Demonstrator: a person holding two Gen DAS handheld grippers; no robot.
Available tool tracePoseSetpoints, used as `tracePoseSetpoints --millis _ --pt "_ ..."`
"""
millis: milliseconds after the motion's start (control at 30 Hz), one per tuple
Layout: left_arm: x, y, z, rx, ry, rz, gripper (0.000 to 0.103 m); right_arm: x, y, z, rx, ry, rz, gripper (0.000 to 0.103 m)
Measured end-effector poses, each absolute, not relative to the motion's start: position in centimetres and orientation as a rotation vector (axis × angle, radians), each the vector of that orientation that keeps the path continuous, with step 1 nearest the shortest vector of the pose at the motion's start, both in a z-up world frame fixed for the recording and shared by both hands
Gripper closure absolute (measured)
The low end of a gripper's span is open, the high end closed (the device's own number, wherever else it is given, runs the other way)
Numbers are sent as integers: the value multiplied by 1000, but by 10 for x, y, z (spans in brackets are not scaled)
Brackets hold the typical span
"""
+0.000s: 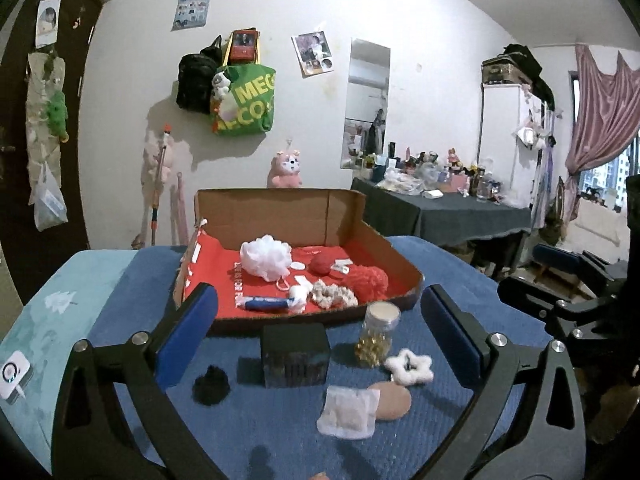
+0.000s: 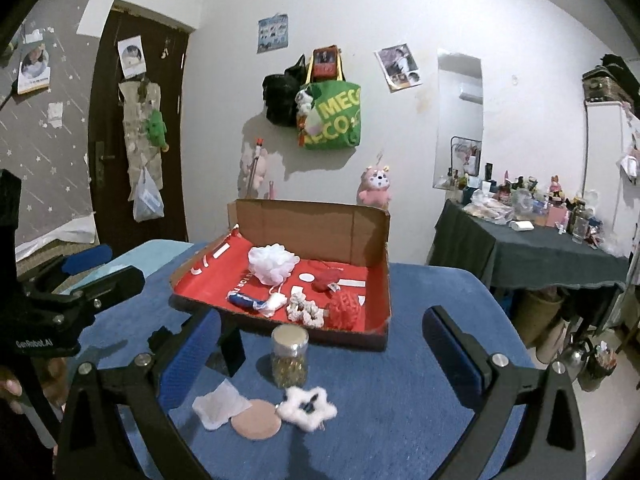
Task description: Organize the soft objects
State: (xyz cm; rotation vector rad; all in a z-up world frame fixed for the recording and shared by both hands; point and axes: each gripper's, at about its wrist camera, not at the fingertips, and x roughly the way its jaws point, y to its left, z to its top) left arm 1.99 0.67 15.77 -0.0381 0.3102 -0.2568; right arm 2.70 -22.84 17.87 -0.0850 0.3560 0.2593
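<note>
An open cardboard box (image 1: 280, 208) (image 2: 312, 224) with a red liner holds a white mesh pouf (image 1: 265, 257) (image 2: 272, 263), a red pouf (image 1: 368, 282), a small red ball (image 1: 321, 264), a cream scrunchie (image 1: 334, 294) and a blue and white roll (image 1: 266, 303). In front of the box, on the blue cover, lie a white fluffy star (image 1: 409, 368) (image 2: 307, 407), a beige round puff (image 1: 394, 402) (image 2: 256, 424), a white pad (image 1: 348, 412) (image 2: 219, 404) and a black pompom (image 1: 211, 387). My left gripper (image 1: 318, 308) and right gripper (image 2: 324, 320) are both open, empty and short of these things.
A black cube (image 1: 295, 354) and a glass jar (image 1: 378, 334) (image 2: 290, 360) of gold bits stand between the box and the loose soft things. A cluttered dark table (image 2: 532, 248) is at the right. A white device (image 1: 12, 376) lies at the left edge.
</note>
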Motion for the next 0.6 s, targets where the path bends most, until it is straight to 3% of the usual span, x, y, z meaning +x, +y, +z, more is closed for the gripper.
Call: tracePoseSetpoints --millis 600 --pt "2 -2 90 -37 386 -197 0 9 -229 102 -61 396 171 0"
